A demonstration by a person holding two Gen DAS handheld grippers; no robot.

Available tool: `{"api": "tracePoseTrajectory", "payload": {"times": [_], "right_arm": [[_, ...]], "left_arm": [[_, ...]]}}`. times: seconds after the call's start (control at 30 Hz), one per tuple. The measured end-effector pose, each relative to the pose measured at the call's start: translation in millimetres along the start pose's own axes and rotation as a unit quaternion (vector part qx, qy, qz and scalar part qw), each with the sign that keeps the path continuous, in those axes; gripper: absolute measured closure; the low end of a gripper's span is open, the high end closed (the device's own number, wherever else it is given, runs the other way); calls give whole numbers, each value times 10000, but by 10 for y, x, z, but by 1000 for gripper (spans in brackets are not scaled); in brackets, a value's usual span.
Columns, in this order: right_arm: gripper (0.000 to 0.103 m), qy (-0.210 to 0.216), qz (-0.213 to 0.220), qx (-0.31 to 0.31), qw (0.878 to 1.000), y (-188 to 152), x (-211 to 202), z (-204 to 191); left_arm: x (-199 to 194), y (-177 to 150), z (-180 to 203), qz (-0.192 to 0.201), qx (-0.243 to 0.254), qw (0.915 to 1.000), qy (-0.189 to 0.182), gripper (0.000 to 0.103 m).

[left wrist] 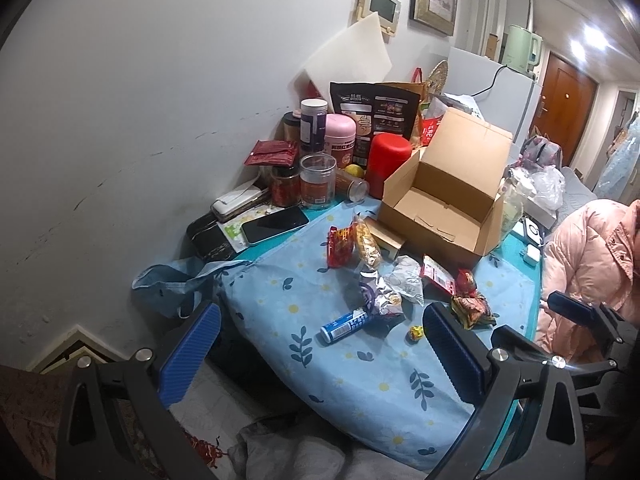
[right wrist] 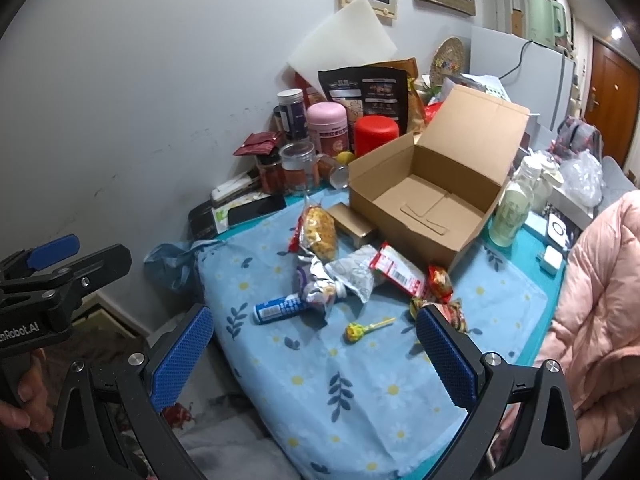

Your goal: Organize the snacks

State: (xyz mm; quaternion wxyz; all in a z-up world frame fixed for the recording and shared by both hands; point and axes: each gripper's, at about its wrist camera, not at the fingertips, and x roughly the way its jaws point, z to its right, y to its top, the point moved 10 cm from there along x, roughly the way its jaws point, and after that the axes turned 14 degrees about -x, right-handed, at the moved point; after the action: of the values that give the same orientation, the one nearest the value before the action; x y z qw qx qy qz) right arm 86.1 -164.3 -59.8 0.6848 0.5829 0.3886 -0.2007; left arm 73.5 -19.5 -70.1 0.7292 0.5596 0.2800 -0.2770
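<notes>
An open, empty cardboard box (left wrist: 442, 210) (right wrist: 430, 204) stands on the blue floral cloth (left wrist: 340, 356) (right wrist: 340, 380). In front of it lie several snacks: a blue tube (left wrist: 346, 325) (right wrist: 280, 309), a yellow snack bag (left wrist: 366, 242) (right wrist: 320, 234), a red packet (left wrist: 339, 246), a silver-purple wrapper (left wrist: 380, 294) (right wrist: 316, 280), a red flat packet (left wrist: 439, 276) (right wrist: 398, 272), a crumpled red-brown wrapper (left wrist: 470, 304) (right wrist: 440, 280) and a yellow lollipop (right wrist: 356, 330) (left wrist: 414, 333). My left gripper (left wrist: 320, 356) is open and empty above the cloth's near edge. My right gripper (right wrist: 314, 356) is open and empty, near the lollipop.
Jars, a red canister (left wrist: 386, 164), a black pouch (left wrist: 376, 114) and a phone (left wrist: 274, 224) crowd the back by the wall. A bottle (right wrist: 514, 210) and small white devices sit right of the box. A person's pink jacket (right wrist: 600, 300) is at the right.
</notes>
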Motion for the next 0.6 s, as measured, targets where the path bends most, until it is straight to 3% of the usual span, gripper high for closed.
{"api": "tracePoseTrajectory", "payload": {"times": [0.3,0.6], "right_arm": [[0,37,-261,169,9995,-99,177,100],[0,66,-538,273,9982,-234,459,196]], "left_arm": [[210,-41,79,-257,74,9993,-249,0],[599,-127,93,-611,103,9978,-246,0]]}}
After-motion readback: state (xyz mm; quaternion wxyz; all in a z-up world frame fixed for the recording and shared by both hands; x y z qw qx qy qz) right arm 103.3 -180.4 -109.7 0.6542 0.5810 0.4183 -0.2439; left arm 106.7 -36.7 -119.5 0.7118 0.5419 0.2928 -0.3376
